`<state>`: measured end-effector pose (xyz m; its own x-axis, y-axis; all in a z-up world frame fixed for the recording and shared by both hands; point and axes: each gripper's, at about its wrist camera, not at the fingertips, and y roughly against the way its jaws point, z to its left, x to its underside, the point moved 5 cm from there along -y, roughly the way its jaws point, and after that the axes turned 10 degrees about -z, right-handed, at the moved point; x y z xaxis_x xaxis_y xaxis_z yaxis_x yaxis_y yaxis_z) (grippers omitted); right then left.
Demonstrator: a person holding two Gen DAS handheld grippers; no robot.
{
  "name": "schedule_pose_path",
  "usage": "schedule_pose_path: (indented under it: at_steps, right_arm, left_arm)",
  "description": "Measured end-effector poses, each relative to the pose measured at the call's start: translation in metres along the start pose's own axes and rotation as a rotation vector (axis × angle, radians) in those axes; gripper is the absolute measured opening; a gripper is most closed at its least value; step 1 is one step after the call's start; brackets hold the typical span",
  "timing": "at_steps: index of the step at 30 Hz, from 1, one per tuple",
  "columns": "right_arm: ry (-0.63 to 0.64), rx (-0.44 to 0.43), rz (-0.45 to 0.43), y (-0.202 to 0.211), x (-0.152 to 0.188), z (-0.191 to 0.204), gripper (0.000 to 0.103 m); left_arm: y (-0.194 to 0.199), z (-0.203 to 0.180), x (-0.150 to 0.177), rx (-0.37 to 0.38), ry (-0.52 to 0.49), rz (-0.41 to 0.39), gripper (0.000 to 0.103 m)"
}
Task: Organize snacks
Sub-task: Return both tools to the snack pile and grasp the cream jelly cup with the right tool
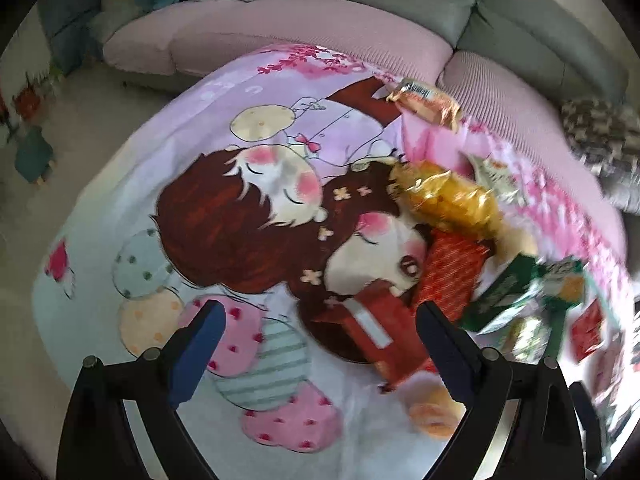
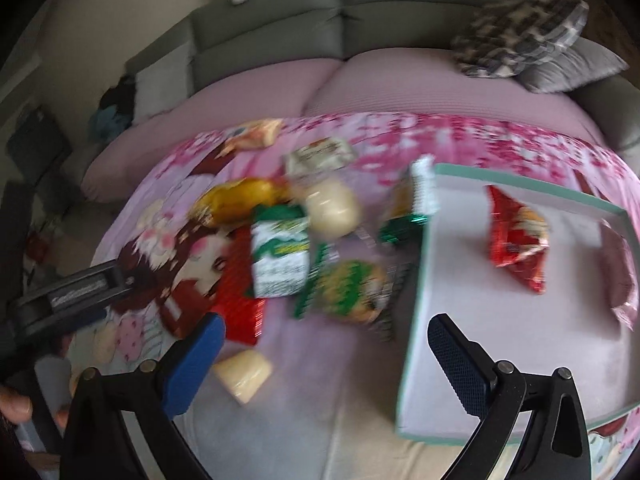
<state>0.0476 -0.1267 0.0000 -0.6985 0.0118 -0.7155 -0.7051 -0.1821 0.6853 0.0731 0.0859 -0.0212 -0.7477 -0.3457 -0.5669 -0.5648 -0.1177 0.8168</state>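
Observation:
Snack packets lie scattered on a cartoon-print cloth (image 1: 208,216). My left gripper (image 1: 320,332) is open above the cloth, with a red box (image 1: 380,328) between its fingers and a red patterned packet (image 1: 452,276) and a gold packet (image 1: 448,196) just beyond. My right gripper (image 2: 326,340) is open too, holding nothing, over a pale wrapped snack (image 2: 243,374). Ahead of it lie a green-and-white packet (image 2: 280,256), a green cookie packet (image 2: 348,288) and a red patterned packet (image 2: 240,292). A teal-rimmed shallow box (image 2: 424,264) on the right holds a red snack bag (image 2: 516,236).
A sofa with pink cushions (image 2: 332,84) runs behind the cloth, and a patterned pillow (image 2: 516,36) rests on it. The left gripper's body (image 2: 76,292) shows at the right wrist view's left edge, with a hand (image 2: 16,406) below it. Both views are motion-blurred.

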Motion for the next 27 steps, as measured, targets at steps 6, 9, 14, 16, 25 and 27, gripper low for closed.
schedule_pose_path:
  at_steps: [6,9,14,16,25,27]
  right_arm:
    - [0.063,-0.045,0.098,-0.018,0.021,0.024,0.086]
    - [0.100,-0.056,0.127,-0.025,0.030,0.033,0.078]
    - [0.099,-0.078,0.159,-0.031,0.038,0.034,0.074]
    - [0.104,-0.078,0.166,-0.034,0.040,0.036,0.073]
    - [0.121,-0.098,0.184,-0.043,0.047,0.043,0.066]
    - [0.126,-0.095,0.186,-0.048,0.045,0.047,0.064]
  left_arm:
    - [-0.015,0.006,0.008,0.070,0.041,0.087,0.096]
    - [-0.027,0.005,0.015,0.127,0.091,0.150,0.096]
    - [-0.043,0.006,0.021,0.168,0.177,0.221,0.096]
    - [-0.047,0.004,0.022,0.162,0.185,0.234,0.096]
    - [-0.051,-0.023,0.022,0.135,0.075,0.218,0.077]
    - [-0.053,-0.028,0.022,0.123,0.061,0.215,0.077]
